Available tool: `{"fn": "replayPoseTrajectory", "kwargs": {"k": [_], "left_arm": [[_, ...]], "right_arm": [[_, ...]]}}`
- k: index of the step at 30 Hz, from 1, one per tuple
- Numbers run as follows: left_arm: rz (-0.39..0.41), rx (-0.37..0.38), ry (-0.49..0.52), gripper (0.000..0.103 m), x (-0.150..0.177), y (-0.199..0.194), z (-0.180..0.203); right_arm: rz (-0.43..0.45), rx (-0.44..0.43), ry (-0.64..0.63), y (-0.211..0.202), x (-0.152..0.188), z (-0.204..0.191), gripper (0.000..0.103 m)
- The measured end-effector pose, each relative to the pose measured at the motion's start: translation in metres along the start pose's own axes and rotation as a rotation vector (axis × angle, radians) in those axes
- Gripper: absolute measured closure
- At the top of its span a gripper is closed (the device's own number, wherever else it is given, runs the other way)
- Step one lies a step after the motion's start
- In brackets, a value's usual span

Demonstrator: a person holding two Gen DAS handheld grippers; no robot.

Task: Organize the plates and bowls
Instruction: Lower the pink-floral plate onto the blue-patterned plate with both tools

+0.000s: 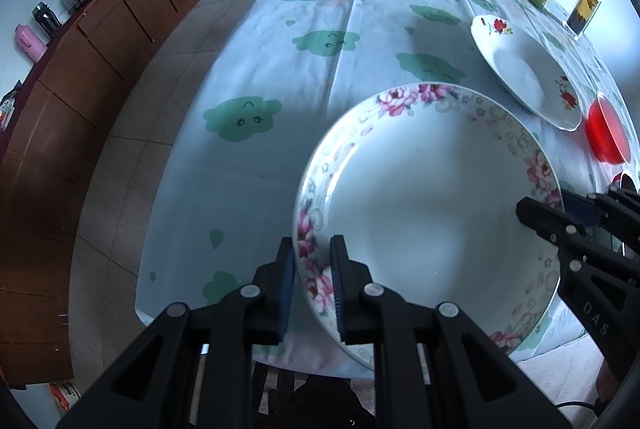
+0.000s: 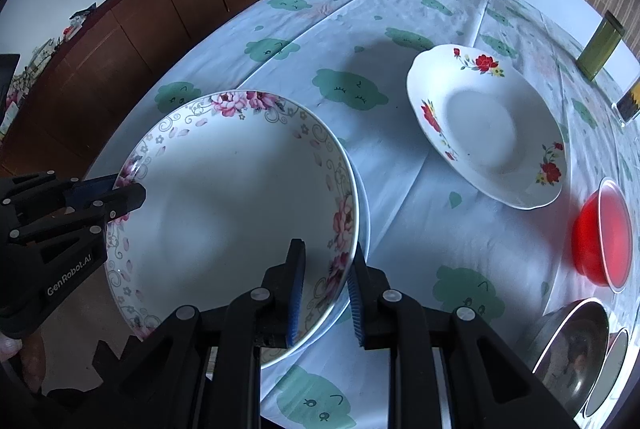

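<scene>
Clamping opposite rims of one pink-flowered plate [image 2: 240, 205], the left gripper [image 1: 312, 293] and right gripper [image 2: 326, 293] hold it tilted above the near edge of the table [image 2: 400, 189]. One red-flowered plate [image 2: 486, 125] lies further back on the cloth. One red bowl [image 2: 600, 237] and one steel bowl [image 2: 576, 353] sit to its right.

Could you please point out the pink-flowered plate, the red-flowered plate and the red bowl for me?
pink-flowered plate [image 2: 224, 213]: right wrist view, on its white centre.
red-flowered plate [image 2: 482, 125]: right wrist view, on its white well.
red bowl [image 2: 600, 233]: right wrist view, on its inside wall.
</scene>
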State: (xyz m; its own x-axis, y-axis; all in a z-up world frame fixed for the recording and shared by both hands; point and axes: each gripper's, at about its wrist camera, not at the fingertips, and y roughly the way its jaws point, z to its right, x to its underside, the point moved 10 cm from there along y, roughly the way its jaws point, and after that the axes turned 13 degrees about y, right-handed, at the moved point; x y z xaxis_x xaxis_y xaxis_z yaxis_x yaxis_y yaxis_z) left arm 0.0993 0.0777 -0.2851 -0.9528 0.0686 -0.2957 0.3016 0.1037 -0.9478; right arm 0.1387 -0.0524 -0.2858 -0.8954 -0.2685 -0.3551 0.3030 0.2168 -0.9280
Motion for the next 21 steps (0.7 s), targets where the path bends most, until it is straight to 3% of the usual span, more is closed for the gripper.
{"fn": "replayPoseTrajectory", "kwargs": {"k": [21], "left_arm": [[-0.014, -0.012, 0.020, 0.088, 0.0008, -0.0001, 0.0062]], "right_arm": [[0.011, 0.022, -0.002, -0.0036, -0.0016, 0.0051, 0.077]]}}
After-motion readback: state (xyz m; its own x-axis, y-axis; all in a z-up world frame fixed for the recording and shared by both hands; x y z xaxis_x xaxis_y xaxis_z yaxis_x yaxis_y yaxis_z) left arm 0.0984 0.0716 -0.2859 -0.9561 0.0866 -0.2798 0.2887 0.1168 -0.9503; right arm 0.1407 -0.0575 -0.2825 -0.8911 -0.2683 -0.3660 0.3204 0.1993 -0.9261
